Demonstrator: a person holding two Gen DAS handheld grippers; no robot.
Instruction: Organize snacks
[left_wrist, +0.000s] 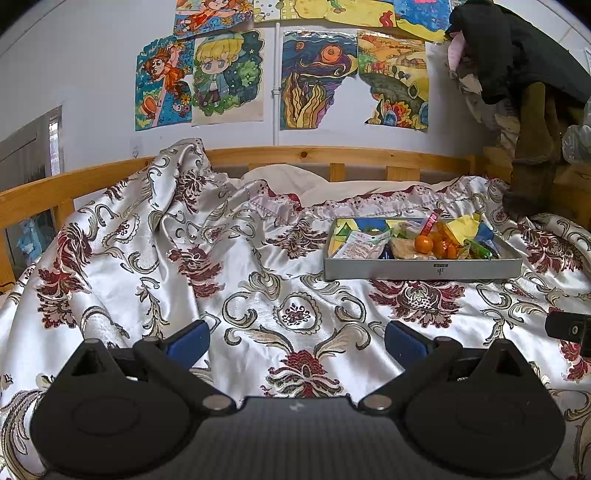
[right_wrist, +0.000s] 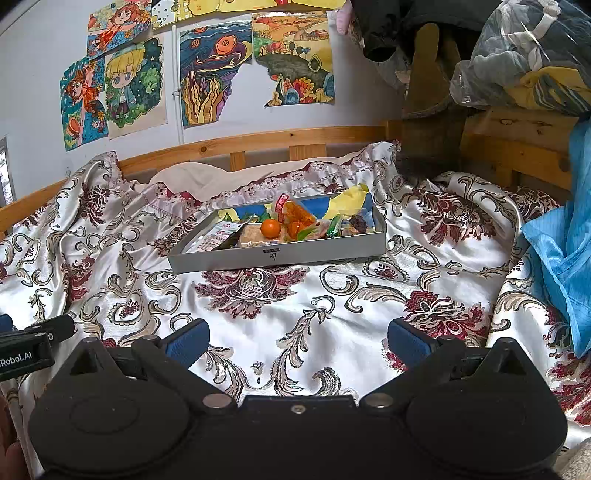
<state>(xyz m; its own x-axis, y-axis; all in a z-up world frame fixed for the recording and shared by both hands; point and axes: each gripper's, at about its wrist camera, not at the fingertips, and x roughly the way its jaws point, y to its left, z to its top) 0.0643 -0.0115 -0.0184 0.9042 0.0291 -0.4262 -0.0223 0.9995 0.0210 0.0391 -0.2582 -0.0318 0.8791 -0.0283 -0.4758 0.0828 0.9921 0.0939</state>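
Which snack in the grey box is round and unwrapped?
The small orange fruit near the middle of the box. It is a bare, smooth ball; the snacks around it are in packets or wrappers.

We are in a home bedroom: a wooden bed frame (left_wrist: 295, 153) carries a satin floral bedspread (left_wrist: 258, 295), children's coloured drawings (left_wrist: 229, 77) are stuck on the white wall, and bagged clothes (right_wrist: 524, 55) pile up beside the bed.

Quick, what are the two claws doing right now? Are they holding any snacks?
Left claw: open, holding nothing, above the flowery satin bedspread.
Right claw: open, holding nothing, short of the shallow grey snack box.
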